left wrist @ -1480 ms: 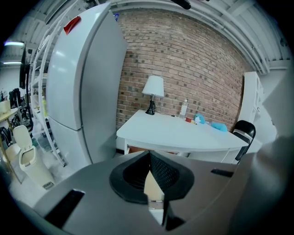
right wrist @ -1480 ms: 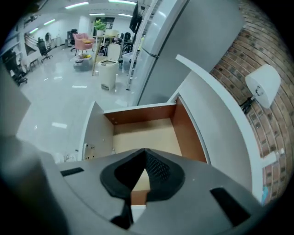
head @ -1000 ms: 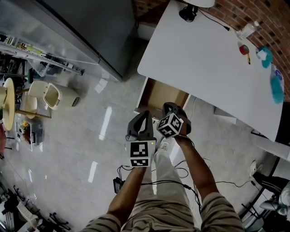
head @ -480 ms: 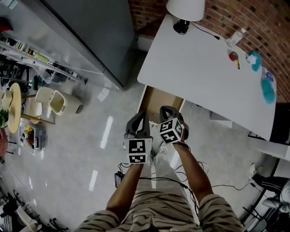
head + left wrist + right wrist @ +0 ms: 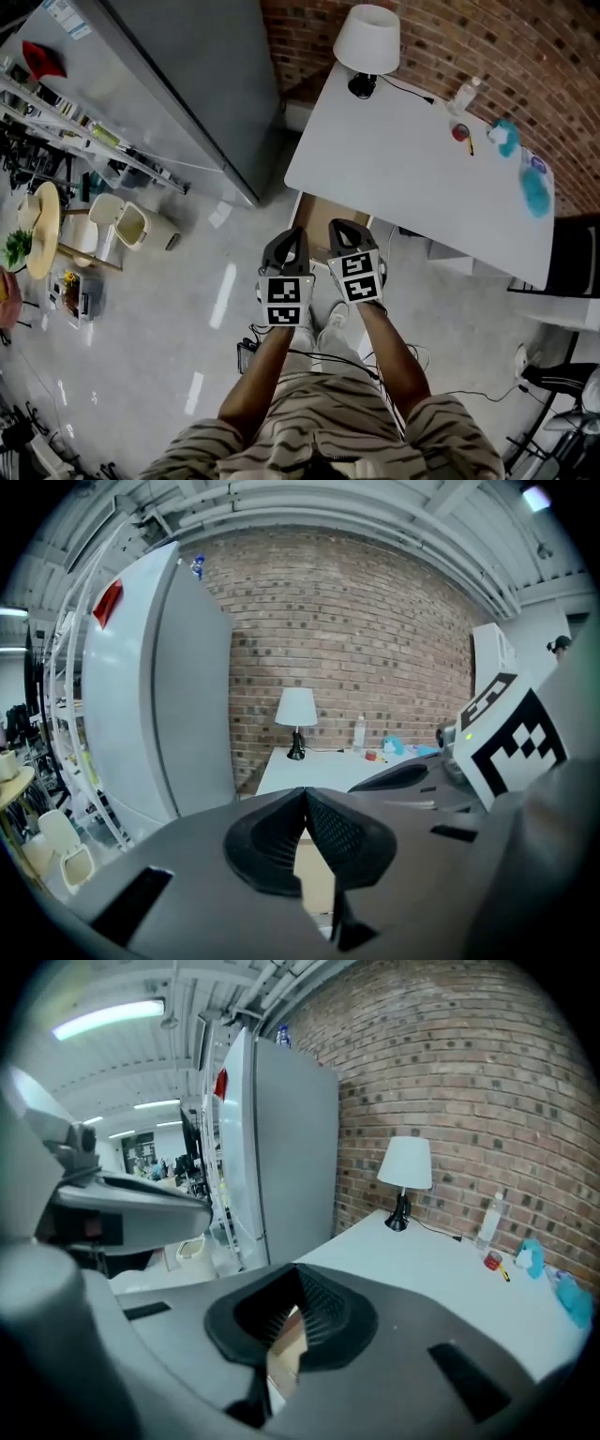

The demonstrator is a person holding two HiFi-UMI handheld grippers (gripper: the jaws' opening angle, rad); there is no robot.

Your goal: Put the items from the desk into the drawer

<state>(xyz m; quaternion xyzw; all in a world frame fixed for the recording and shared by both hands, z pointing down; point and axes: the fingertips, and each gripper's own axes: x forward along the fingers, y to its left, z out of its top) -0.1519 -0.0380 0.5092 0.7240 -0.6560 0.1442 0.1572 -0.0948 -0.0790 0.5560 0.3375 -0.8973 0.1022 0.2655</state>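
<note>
left gripper (image 5: 292, 236) and right gripper (image 5: 343, 230) both clenched, empty; the items (image 5: 507, 137), perhaps tape among them, lie well beyond the fingers (image 5: 351, 240), rightward, nearer the right gripper.

No readable text, no legible labels, numbers or signs

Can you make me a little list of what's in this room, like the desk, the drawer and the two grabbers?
Desk: white rectangular desk against the red brick wall
On desk: white-shaded lamp, clear plastic bottle, small red item, teal items, all along the far side
Drawer: wooden drawer, pulled open below the desk's near edge
Grippers: left gripper shut, empty; right gripper shut, empty
</note>
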